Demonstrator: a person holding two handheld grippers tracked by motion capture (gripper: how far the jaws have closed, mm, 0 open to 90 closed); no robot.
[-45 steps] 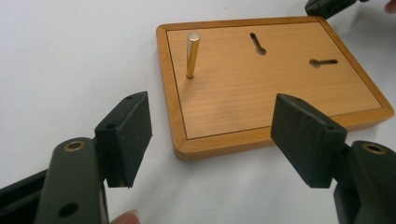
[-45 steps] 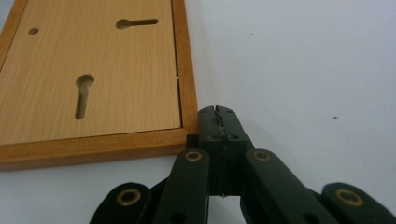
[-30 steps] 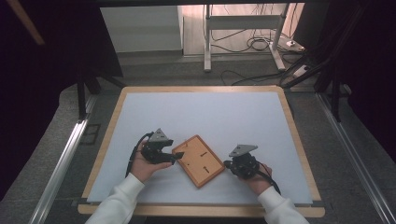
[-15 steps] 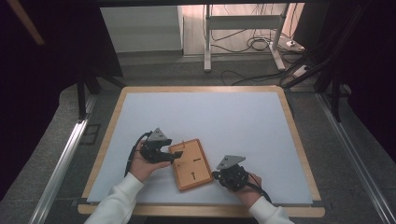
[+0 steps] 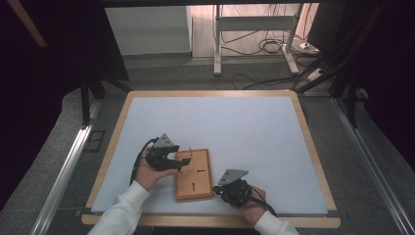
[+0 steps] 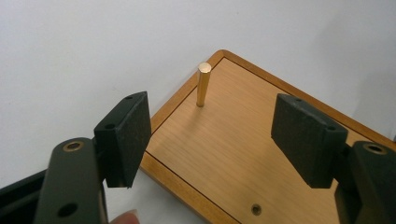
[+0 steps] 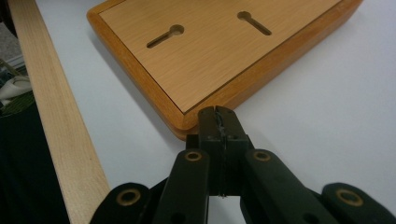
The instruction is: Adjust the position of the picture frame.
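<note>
A flat wooden board (image 5: 195,174) with a darker rim lies on the white table near its front edge, roughly square to it. Two keyhole slots (image 7: 166,36) are cut in its top, and a short brass peg (image 6: 203,84) stands upright near one corner. My left gripper (image 5: 177,165) hovers over the board's left edge, open, with its pads (image 6: 128,133) on either side of bare wood (image 6: 243,130) and nothing gripped. My right gripper (image 5: 219,190) is shut and empty, its tips (image 7: 218,114) right at the board's (image 7: 224,51) near right corner.
The white table top has a pale wooden frame (image 5: 210,220), whose front rail (image 7: 51,130) runs close beside the right gripper. Metal rails (image 5: 63,171) flank the table, and cables (image 5: 274,46) lie on the floor beyond it.
The board has turned from a diagonal lie to nearly square with the table. My right gripper moved left and toward the front edge, staying at the board's corner. The left gripper kept still.
</note>
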